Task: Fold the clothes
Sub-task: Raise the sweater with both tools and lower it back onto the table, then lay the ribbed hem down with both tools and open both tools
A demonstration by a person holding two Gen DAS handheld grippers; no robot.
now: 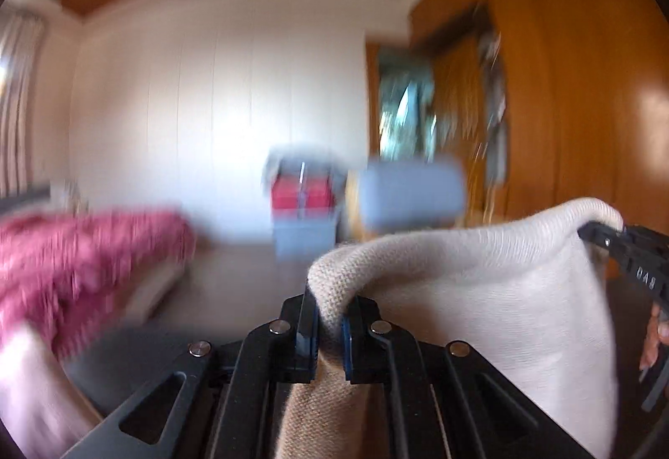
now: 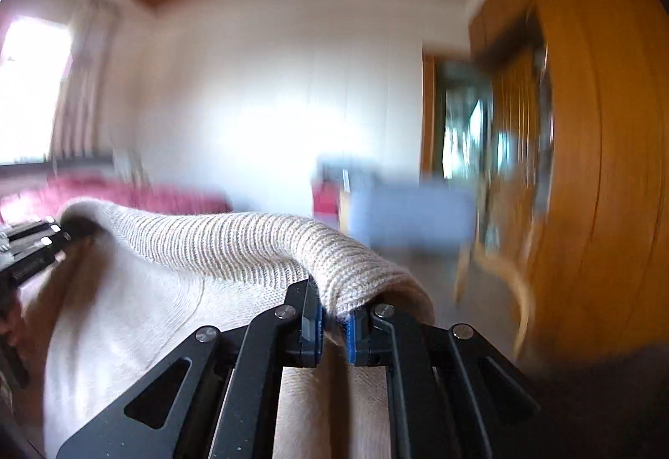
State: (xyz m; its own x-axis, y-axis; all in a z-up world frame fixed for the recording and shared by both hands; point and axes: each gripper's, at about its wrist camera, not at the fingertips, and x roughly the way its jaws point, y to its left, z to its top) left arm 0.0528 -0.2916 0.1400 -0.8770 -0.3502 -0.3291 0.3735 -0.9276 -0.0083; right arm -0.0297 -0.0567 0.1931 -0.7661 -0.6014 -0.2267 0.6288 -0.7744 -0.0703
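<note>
Between the two claws hangs a cream knit garment [image 1: 481, 291], lifted into the air and stretched from one claw to the other. Behind it stand a white wall [image 1: 217, 91] and orange-brown wooden panelling [image 1: 585, 103], both blurred. A bed with a pink patterned cover [image 1: 83, 254] lies low at the left of the left wrist view, also blurred. A blue-grey box [image 1: 412, 191] and a red and blue-grey item [image 1: 303, 203] stand near the wall; their kind cannot be told.

Garment: its ribbed edge [image 2: 234, 241] runs in a rounded fold across the right wrist view, from the left claw at the far left down to the right claw at the bottom centre. Smooth knit hangs below that edge.

Left claw [image 1: 330, 333]: narrow, blue-padded fingers pinching a bunched fold of the garment. Cloth passes between the fingers and down past the frame bottom.

Right claw [image 2: 334, 327]: narrow, fingers pressed on the ribbed edge. In the left wrist view it shows at the right edge, gripping the garment's upper corner, with a person's hand [image 1: 654, 337] just behind it.
</note>
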